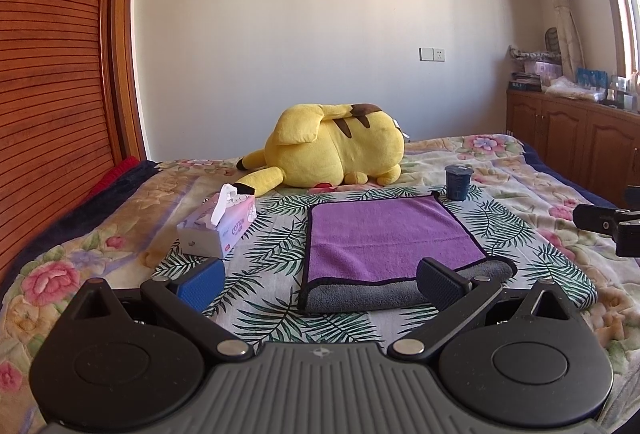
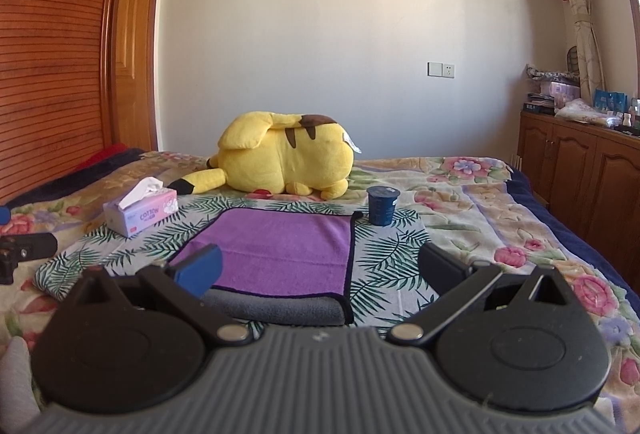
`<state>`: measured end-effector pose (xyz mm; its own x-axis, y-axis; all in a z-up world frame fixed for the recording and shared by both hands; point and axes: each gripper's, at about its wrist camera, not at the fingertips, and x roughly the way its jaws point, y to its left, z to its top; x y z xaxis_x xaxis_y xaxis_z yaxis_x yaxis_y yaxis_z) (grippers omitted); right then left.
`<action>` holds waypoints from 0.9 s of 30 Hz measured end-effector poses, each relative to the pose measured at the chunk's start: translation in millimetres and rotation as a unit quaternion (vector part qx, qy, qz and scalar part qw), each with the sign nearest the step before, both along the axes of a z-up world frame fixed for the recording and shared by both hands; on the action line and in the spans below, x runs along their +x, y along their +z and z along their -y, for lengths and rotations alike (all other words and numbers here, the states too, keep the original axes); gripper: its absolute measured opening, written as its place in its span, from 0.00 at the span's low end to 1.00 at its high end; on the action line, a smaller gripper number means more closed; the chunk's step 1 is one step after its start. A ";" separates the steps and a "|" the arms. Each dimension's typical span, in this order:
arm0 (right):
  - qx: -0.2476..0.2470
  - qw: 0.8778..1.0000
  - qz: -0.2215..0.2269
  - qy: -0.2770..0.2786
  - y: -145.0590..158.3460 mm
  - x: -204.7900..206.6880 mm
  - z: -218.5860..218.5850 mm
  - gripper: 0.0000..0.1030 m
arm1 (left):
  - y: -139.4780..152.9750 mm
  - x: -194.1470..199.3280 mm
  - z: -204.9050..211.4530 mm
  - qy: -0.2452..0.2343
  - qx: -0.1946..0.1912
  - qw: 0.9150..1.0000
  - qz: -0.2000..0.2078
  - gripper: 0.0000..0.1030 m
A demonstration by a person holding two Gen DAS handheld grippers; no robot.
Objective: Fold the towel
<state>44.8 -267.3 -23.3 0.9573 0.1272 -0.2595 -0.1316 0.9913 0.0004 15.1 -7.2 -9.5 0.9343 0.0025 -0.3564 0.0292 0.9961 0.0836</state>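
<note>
A purple towel (image 1: 384,238) with a grey underside and dark edging lies folded flat on a leaf-print cloth on the bed, its grey fold along the near edge. In the right wrist view the same towel (image 2: 280,254) sits centre-left. My left gripper (image 1: 320,284) hovers open just before the towel's near edge, nothing between its fingers. My right gripper (image 2: 320,272) is also open, over the towel's near right corner and holding nothing. Part of the right gripper (image 1: 608,224) shows at the right edge of the left wrist view.
A tissue box (image 1: 218,228) stands left of the towel. A dark blue cup (image 1: 458,183) stands beyond its far right corner. A yellow plush toy (image 1: 336,150) lies behind. Wooden headboard (image 1: 52,94) at left, wooden cabinets (image 2: 580,170) at right.
</note>
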 end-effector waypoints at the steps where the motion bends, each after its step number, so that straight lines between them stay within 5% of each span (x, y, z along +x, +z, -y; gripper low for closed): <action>1: -0.001 1.000 -0.001 0.001 -0.5 1.4 -0.9 1.00 | -0.5 1.0 0.7 -0.001 0.002 1.000 -0.001 0.84; 27: -0.011 0.998 -0.050 0.020 -16.6 48.6 -6.6 1.00 | -15.5 42.5 2.6 -0.014 0.017 0.998 -0.057 0.84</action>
